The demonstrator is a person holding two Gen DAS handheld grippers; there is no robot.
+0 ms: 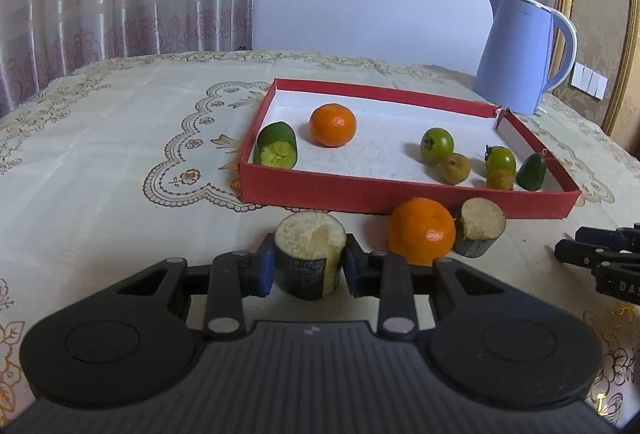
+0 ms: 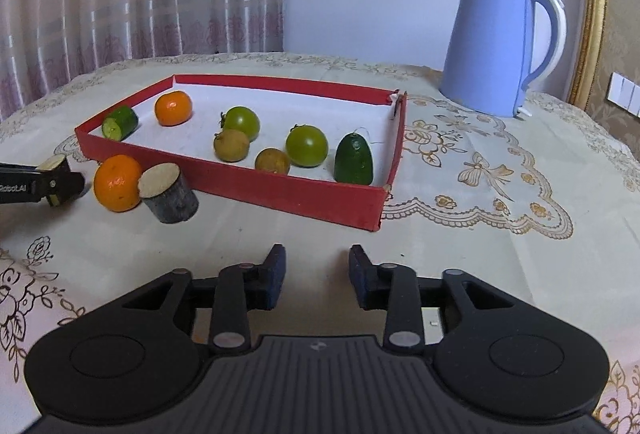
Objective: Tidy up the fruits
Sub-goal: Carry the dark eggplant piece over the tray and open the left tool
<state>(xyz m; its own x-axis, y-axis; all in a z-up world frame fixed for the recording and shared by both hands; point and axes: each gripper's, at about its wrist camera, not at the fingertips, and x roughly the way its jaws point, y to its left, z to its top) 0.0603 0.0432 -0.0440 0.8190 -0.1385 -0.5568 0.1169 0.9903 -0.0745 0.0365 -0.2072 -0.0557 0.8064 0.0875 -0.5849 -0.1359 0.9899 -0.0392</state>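
My left gripper [image 1: 310,268] is shut on a dark-skinned chunk with pale cut flesh [image 1: 310,238], just above the tablecloth in front of the red tray [image 1: 360,191]. Right of it on the cloth lie an orange [image 1: 421,232] and a second dark chunk [image 1: 479,230], touching each other. Inside the tray sit another orange [image 1: 332,125], a cut cucumber piece [image 1: 277,151], two green tomatoes [image 2: 240,122], two small brown fruits [image 2: 231,145] and a dark green cucumber end [image 2: 354,160]. My right gripper [image 2: 316,274] stands open over bare cloth near the tray's front right corner, nothing between its fingers.
A light blue kettle [image 2: 496,46] stands behind the tray at the back right. Curtains hang behind the table on the left. A gold-framed wall panel rises at the far right. The embroidered tablecloth [image 2: 480,170] covers the whole table.
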